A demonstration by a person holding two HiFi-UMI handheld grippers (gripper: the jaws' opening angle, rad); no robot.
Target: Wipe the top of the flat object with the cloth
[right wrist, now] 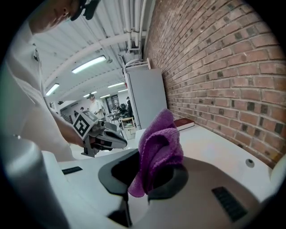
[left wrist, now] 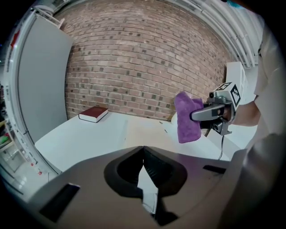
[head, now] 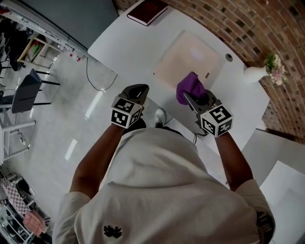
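- The flat object (head: 188,59), a pale square board, lies flat on the white tabletop (head: 128,47), close to the brick wall (head: 228,21).
- The cloth (head: 188,88) is purple and bunched up. In the head view it sits over the board's near edge.
- In the left gripper view the cloth (left wrist: 187,117) hangs down from the tool that holds it and looks clear of the surface below.
- The right tool (head: 190,97) has the cloth pinched between its two jaws. In its own view the folds of the cloth (right wrist: 161,147) rise above the jaws and a corner hangs below them.
- The left tool (head: 139,89) is held just beside the tabletop's near edge, well apart from the board. Its jaws (left wrist: 143,154) meet at the tips with nothing between them.
- The two tools are side by side at about the same height, with a gap between them, and the right one is nearer the wall.
- A dark red book (head: 147,10) lies closed at the far end of the tabletop, well apart from the board.
- A white vase with flowers (head: 267,66) stands to the right of the board, against the wall.
- A thin cable (head: 97,76) loops off the tabletop's left edge.
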